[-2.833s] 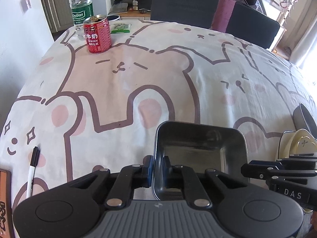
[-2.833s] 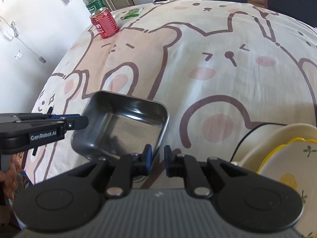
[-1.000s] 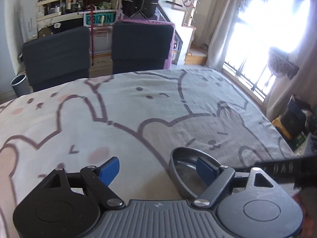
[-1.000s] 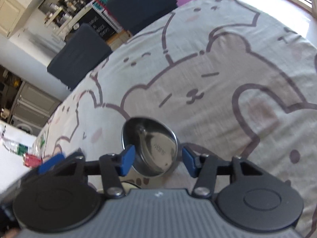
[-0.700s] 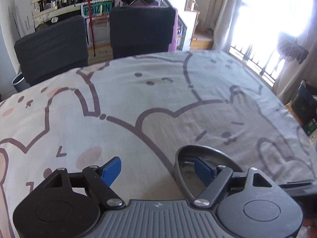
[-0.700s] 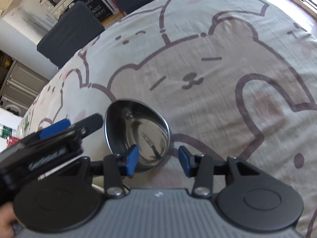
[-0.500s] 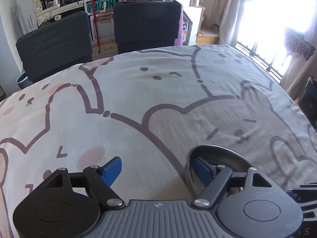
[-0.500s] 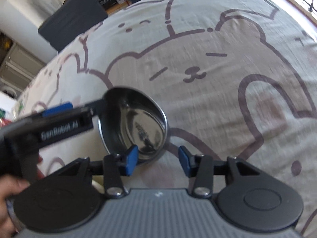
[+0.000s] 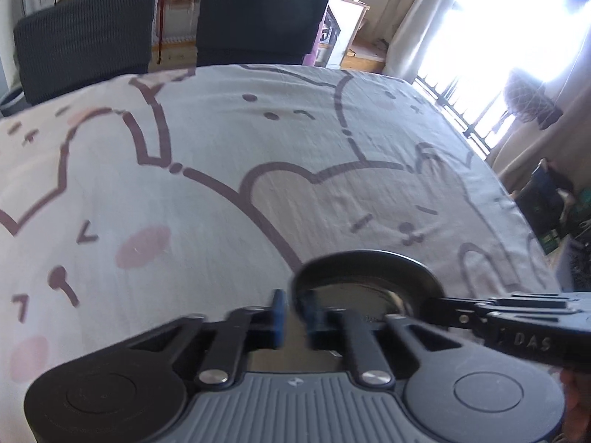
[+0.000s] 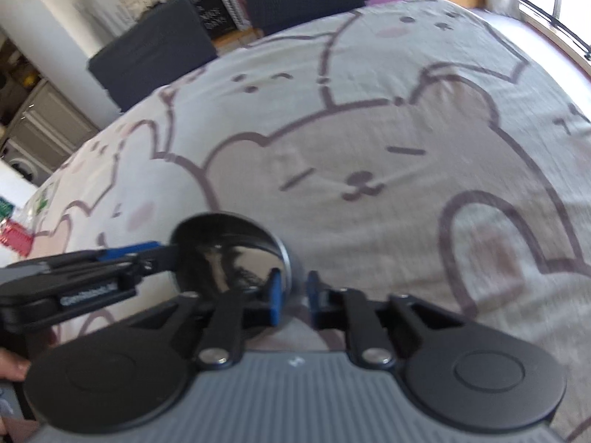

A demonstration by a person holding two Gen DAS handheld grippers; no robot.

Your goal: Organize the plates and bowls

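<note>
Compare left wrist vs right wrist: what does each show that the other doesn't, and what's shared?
Left wrist only: the bright window with curtains, and the left gripper with its jaws closed on the near rim of the round steel bowl.

Right wrist only: the kitchen cabinets at the left edge, and the right gripper with its jaws closed on the bowl's rim.

Both: the steel bowl, the bear-print tablecloth, two dark chairs, and the opposite gripper gripping the bowl's other side.
</note>
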